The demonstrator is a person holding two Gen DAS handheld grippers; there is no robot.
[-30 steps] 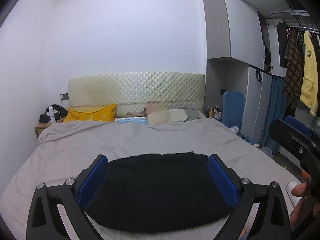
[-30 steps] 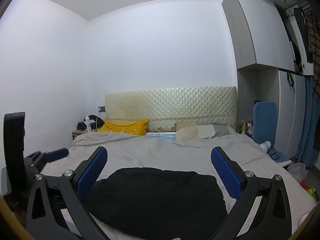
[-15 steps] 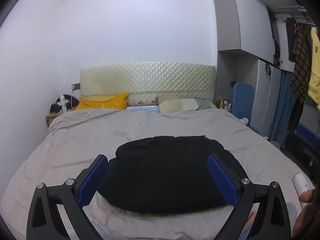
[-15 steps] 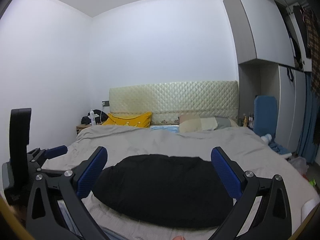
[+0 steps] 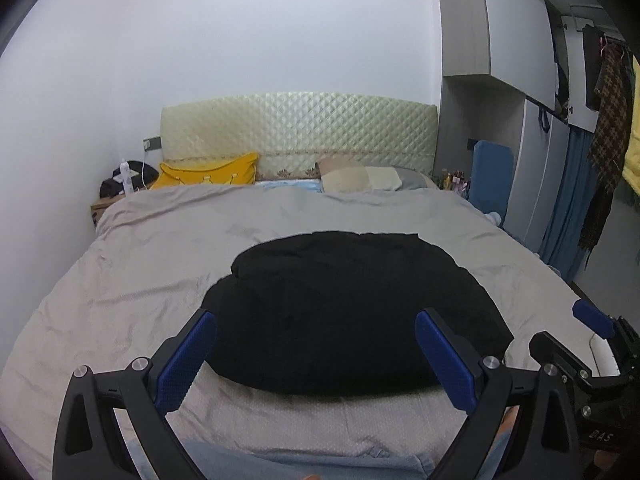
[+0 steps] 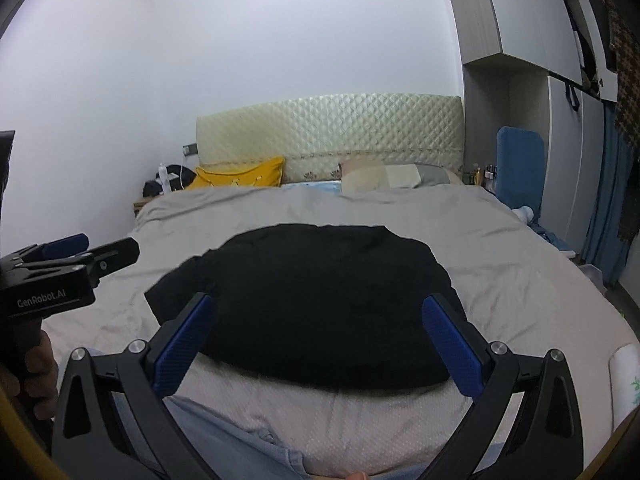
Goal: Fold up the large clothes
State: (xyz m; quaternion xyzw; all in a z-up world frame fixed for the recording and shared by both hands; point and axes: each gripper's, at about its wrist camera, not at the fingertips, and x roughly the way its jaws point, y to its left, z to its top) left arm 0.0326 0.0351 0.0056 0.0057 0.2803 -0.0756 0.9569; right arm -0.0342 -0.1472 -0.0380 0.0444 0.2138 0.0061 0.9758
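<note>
A black garment [image 5: 344, 308] lies folded into a rounded block near the foot of the bed [image 5: 152, 264]; the right wrist view shows the same black garment [image 6: 320, 300]. My left gripper [image 5: 316, 356] hovers above its near edge, open, nothing between the blue pads. Over the garment's near edge my right gripper [image 6: 320, 340] is likewise open and empty. The other tool shows in each view: the right gripper [image 5: 592, 324] at the right edge, the left gripper [image 6: 72, 248] at the left. Neither touches the cloth.
Grey sheet covers the bed. A yellow pillow [image 5: 208, 170] and beige pillows [image 5: 360, 178] lie by the quilted headboard [image 5: 296, 128]. A nightstand [image 5: 106, 204] stands left. A blue chair [image 5: 490, 176], wardrobe and hanging clothes [image 5: 608, 128] are right. A white object [image 6: 624, 376] lies on the bed's right corner.
Both wrist views have tilted down and drawn nearer, so the black garment sits higher and larger between the fingers. The garment has kept its place, and both grippers have stayed open.
</note>
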